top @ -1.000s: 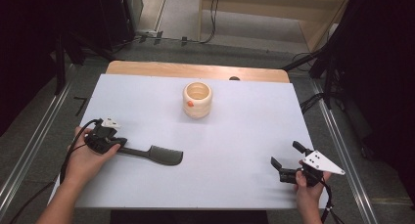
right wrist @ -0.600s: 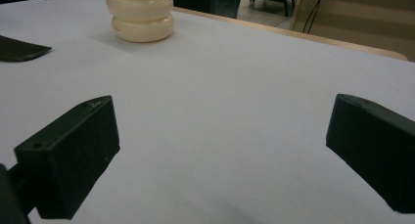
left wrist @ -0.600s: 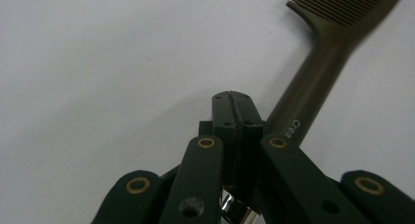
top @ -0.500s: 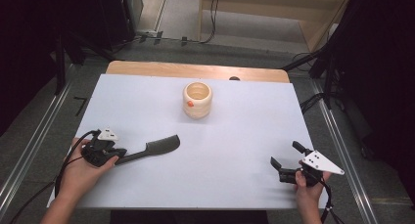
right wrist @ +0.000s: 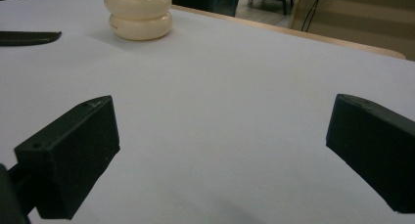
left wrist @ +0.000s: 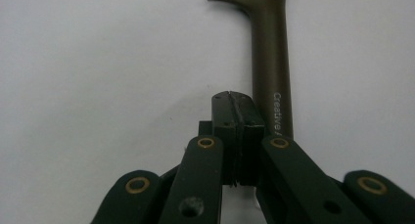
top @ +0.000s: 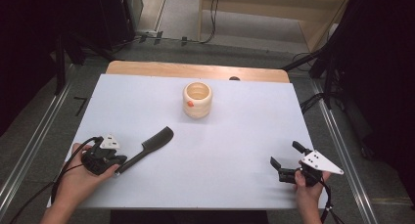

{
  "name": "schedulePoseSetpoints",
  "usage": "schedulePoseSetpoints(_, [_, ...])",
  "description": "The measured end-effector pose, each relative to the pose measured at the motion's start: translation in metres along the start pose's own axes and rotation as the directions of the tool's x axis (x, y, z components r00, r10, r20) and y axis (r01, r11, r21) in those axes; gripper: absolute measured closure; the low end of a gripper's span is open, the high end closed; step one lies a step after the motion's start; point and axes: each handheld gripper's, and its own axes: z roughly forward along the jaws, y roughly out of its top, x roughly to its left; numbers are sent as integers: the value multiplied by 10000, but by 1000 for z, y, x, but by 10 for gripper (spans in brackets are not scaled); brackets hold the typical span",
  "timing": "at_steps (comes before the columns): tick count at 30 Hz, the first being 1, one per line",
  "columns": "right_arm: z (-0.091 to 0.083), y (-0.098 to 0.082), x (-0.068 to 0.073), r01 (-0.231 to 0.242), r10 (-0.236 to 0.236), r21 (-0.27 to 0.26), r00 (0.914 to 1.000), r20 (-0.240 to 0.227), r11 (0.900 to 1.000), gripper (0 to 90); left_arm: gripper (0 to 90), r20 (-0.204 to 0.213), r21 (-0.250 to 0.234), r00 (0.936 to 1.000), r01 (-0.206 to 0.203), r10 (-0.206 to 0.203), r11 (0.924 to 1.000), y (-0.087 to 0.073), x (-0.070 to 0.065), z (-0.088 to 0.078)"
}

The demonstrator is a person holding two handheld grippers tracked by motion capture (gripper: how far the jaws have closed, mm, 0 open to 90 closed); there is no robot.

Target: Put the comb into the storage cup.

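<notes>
Near the desk's (top: 147, 94) front left corner, my left gripper (top: 117, 164) sits with its jaws pressed together; in the left gripper view the pads (left wrist: 238, 120) meet face to face with nothing between them, though they have just been opening a little. The dark comb (top: 147, 148) lies flat on the white desk surface, its handle end just beside my left gripper's tips and its toothed end pointing away toward the middle of the desk; in the left gripper view the handle (left wrist: 272, 62) runs alongside the closed jaws, to their right, not between them. My right gripper (top: 288, 161) rests near the front right corner, its jaws spread wide and empty. A cream ribbed cup (top: 197, 100) stands upright toward the back edge, well apart from both grippers.
</notes>
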Motion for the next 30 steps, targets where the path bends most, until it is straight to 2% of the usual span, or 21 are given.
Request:
schedulePoseSetpoints(1, [0, 0, 0, 0, 0, 0, 10000, 0, 10000, 0, 790, 0, 0, 10000, 0, 0, 10000, 0, 0, 0])
schedulePoseSetpoints(2, [0, 0, 0, 7, -7, -4, 10000, -3, 10000, 0, 790, -20, -158, 9999, 98, -98, 9998, 2, 2, -3])
schedulePoseSetpoints(4, [0, 0, 0, -25, 25, 12, 10000, 20, 10000, 0, 695, 134, -438, 9996, 254, -248, 9987, 9, 3, -8])
schedulePoseSetpoints(6, [0, 0, 0, -35, 35, 15, 10000, 22, 10000, 0, 664, 201, -446, 9996, 188, -179, 9988, 11, 2, -10])
schedulePoseSetpoints(7, [0, 0, 0, -38, 38, 32, 10000, 48, 10000, 0, 643, 454, -388, 9989, 91, -73, 9992, 17, 1, -11])
schedulePoseSetpoints(8, [0, 0, 0, -38, 38, 32, 10000, 48, 10000, 0, 623, 454, -388, 9989, 91, -73, 9992, 17, 1, -11])
schedulePoseSetpoints(12, [1, 0, 1, 35, -36, 110, 9999, 105, 9999, 0, 620, 674, -228, 9977, -94, 109, 9997, 28, -5, -8])
schedulePoseSetpoints(14, [1, 0, 1, 49, -50, 98, 9999, 115, 9999, 0, 620, 811, 60, 9962, -320, 314, 9995, 34, -9, -2])
schedulePoseSetpoints(18, [1, 0, 1, 41, -43, 143, 9999, 125, 9999, 0, 620, 923, 414, 9950, -420, 381, 9983, 38, -11, 6])
schedulePoseSetpoints(20, [1, 0, 1, 57, -58, 138, 9999, 123, 9999, 0, 620, 824, 856, 9960, -423, 353, 9954, 39, -13, 14])
schedulePoseSetpoints(23, [1, 0, 1, 50, -52, 124, 9999, 144, 9999, 0, 620, 826, 1189, 9960, -434, 337, 9920, 39, -13, 19])
schedulePoseSetpoints(28, [2, 0, 1, 55, -58, 147, 9999, 161, 9999, 0, 630, 876, 1347, 9957, -428, 311, 9900, 38, -14, 24])
schedulePoseSetpoints(30, [2, 0, 1, 60, -63, 163, 9998, 180, 9998, 0, 647, 759, 1383, 9964, -485, 383, 9892, 37, -15, 25])
